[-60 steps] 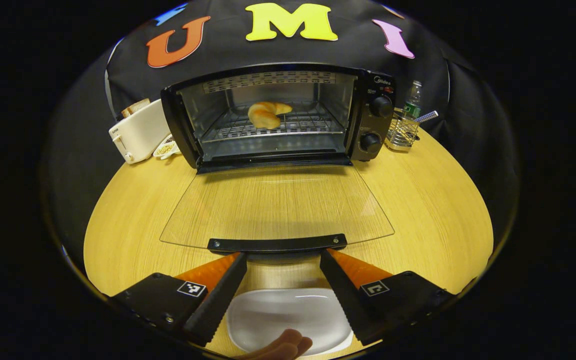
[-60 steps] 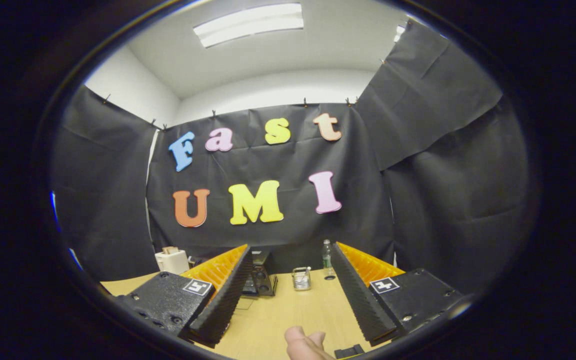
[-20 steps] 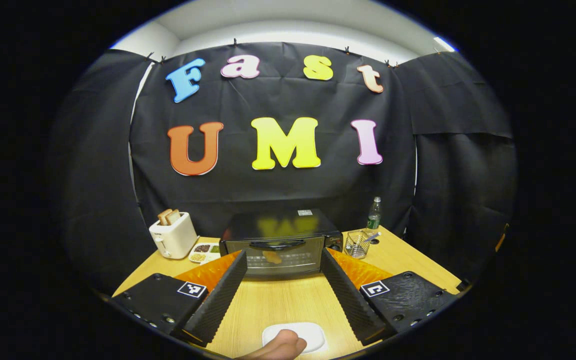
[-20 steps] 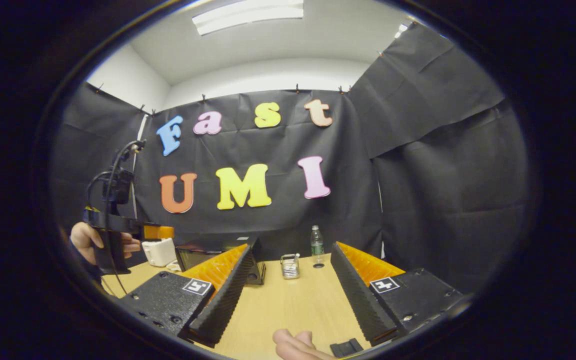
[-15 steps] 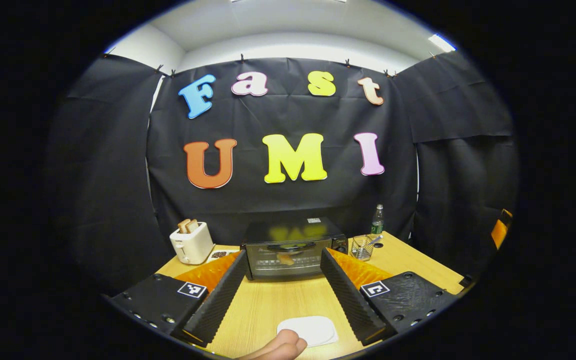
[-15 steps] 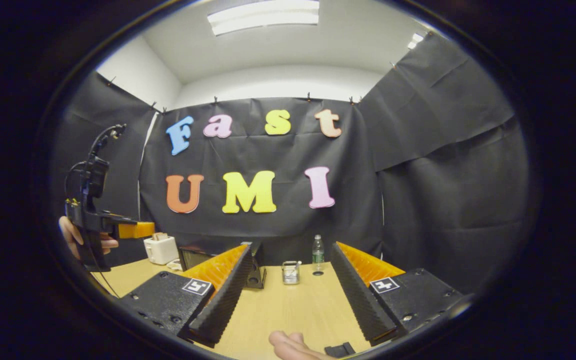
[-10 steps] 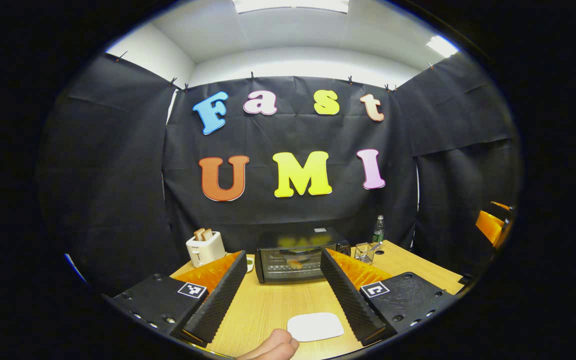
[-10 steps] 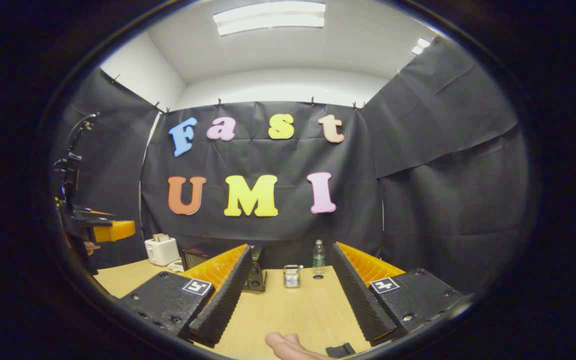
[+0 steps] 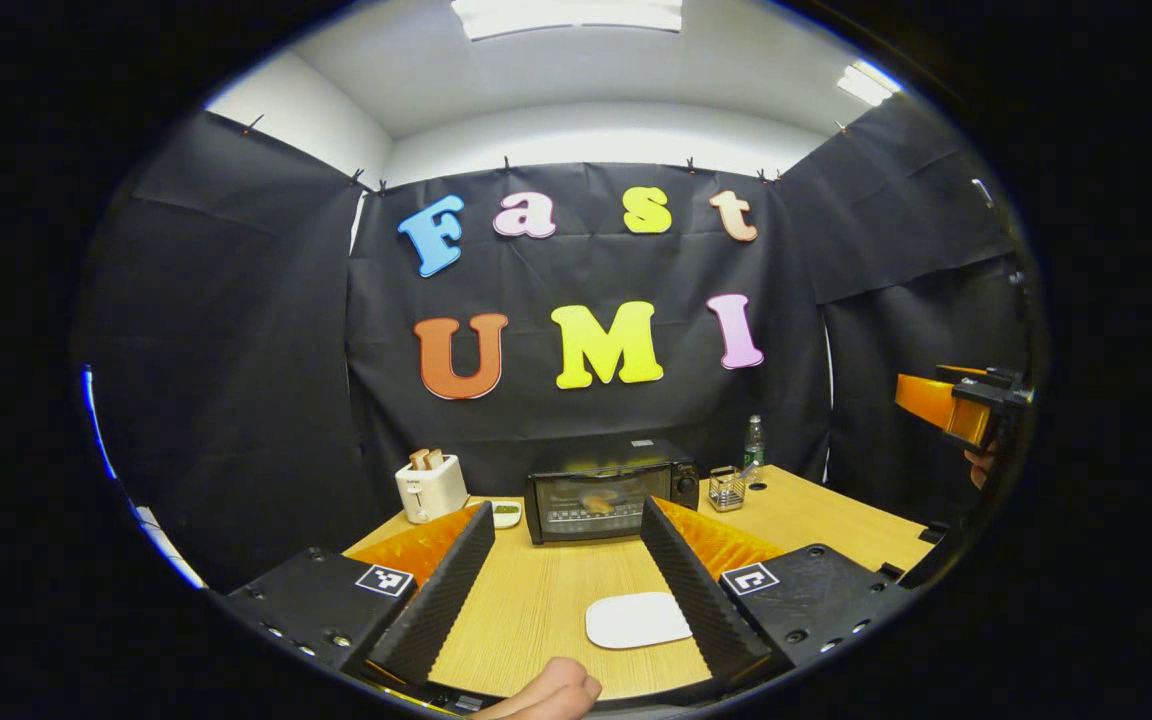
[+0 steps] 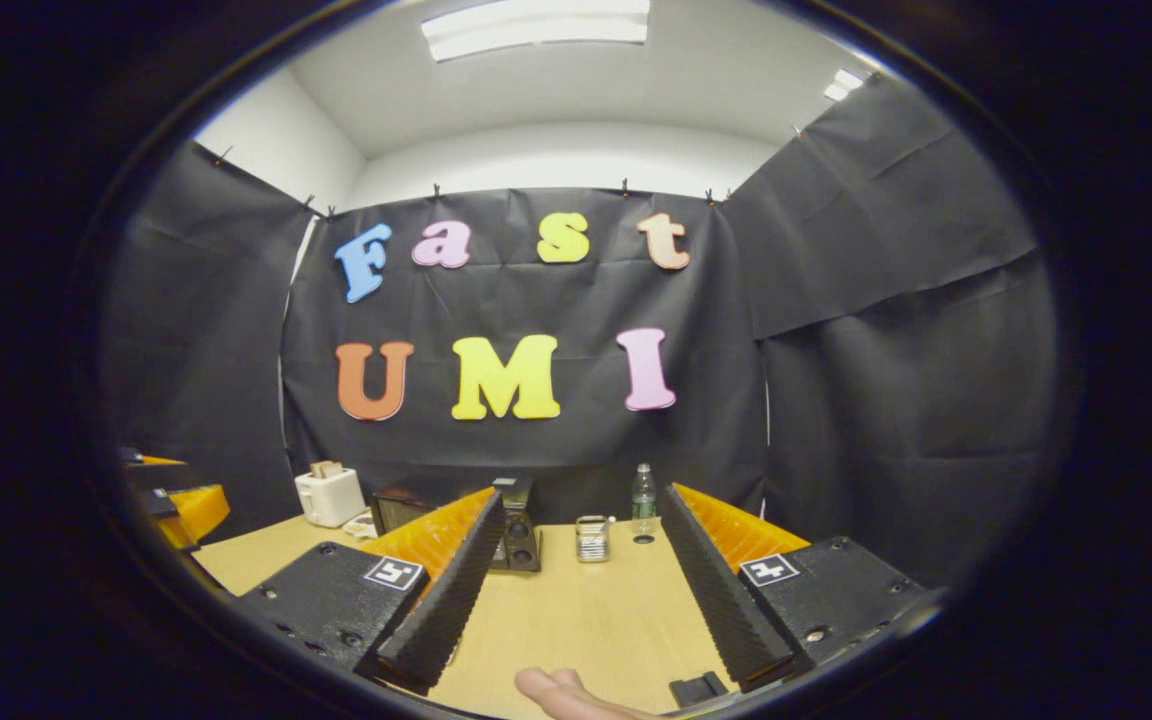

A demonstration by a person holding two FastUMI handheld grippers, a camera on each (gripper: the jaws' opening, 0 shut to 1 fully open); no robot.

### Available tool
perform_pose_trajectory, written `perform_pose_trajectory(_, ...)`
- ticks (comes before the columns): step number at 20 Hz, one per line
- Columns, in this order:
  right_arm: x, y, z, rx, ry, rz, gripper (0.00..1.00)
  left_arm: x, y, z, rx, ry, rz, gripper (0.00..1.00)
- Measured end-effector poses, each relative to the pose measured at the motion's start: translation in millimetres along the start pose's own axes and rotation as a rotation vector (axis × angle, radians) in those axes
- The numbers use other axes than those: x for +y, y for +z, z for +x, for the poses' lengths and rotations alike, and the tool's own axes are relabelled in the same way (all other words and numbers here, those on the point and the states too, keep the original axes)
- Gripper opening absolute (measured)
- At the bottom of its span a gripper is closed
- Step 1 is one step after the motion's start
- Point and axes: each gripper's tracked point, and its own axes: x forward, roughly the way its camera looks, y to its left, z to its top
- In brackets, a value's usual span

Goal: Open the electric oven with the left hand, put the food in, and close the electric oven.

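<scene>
Oven [image 9: 608,489] at far edge of table [image 9: 546,600], door shut, food [image 9: 597,503] visible behind glass. Task judged essentially done. White plate [image 9: 636,620] in front of oven, bare. Left gripper [image 9: 556,585] and right gripper [image 10: 576,590] near table's front edge, well apart from oven, both spread wide, holding nothing.
</scene>
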Motion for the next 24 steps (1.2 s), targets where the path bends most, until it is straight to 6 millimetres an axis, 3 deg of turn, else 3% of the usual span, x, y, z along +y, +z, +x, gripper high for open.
perform_pose_trajectory(3,13,-4,-6,0.002,0.037,-0.008,1.00,-8,-4,-5,0.011,-0.010,-0.018,0.96)
perform_pose_trajectory(7,22,-9,-9,0.008,0.067,-0.034,1.00,6,-1,-1,-0.001,0.041,-0.019,0.95)
perform_pose_trajectory(11,20,-13,-9,0.019,0.063,-0.029,1.00,17,0,-3,0.006,0.065,-0.038,0.95)
perform_pose_trajectory(24,25,-8,-14,-0.001,0.079,-0.047,1.00,26,-9,-4,0.033,0.066,-0.050,0.95)
